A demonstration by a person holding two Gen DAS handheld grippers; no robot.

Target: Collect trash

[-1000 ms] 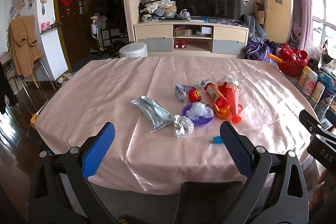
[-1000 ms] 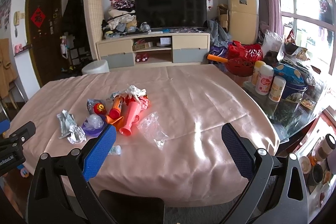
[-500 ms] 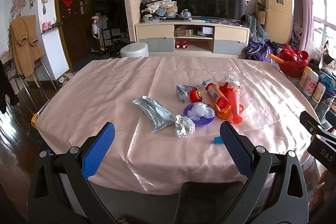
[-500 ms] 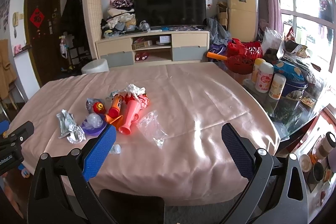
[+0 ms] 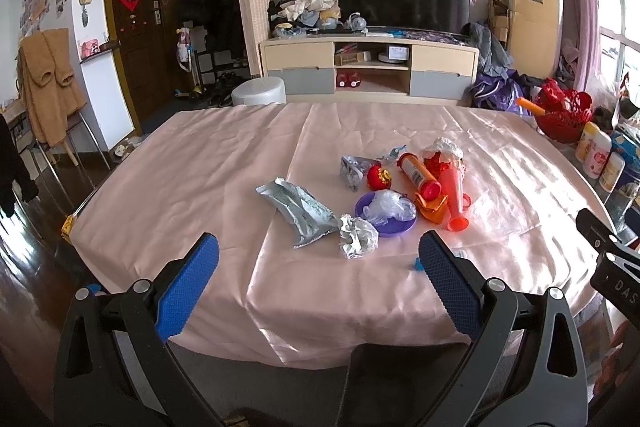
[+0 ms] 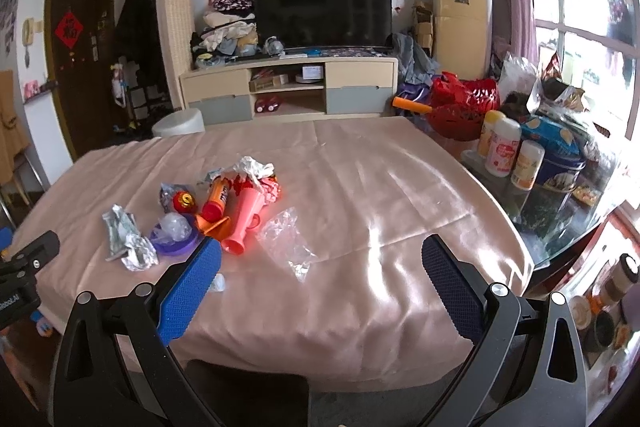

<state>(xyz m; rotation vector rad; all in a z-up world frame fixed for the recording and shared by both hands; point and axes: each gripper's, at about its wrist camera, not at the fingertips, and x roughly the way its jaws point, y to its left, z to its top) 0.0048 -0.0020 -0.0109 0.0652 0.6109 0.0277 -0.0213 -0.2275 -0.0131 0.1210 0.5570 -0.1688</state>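
Both grippers hang at the near edge of the table (image 5: 200, 163), each with its fingers spread wide and holding nothing. The left gripper (image 5: 319, 269) faces the trash heap, which lies at about 1 o'clock from it: a silver foil bag (image 5: 298, 209), a crumpled foil ball (image 5: 357, 238), a purple lid (image 5: 394, 225) with plastic film, an orange tube (image 5: 418, 175). From the right gripper (image 6: 321, 273) the clear plastic bag (image 6: 286, 241) is at 11 o'clock. I think collecting has not begun; the next move is to reach forward and close on the nearest piece. No bin is clearly visible.
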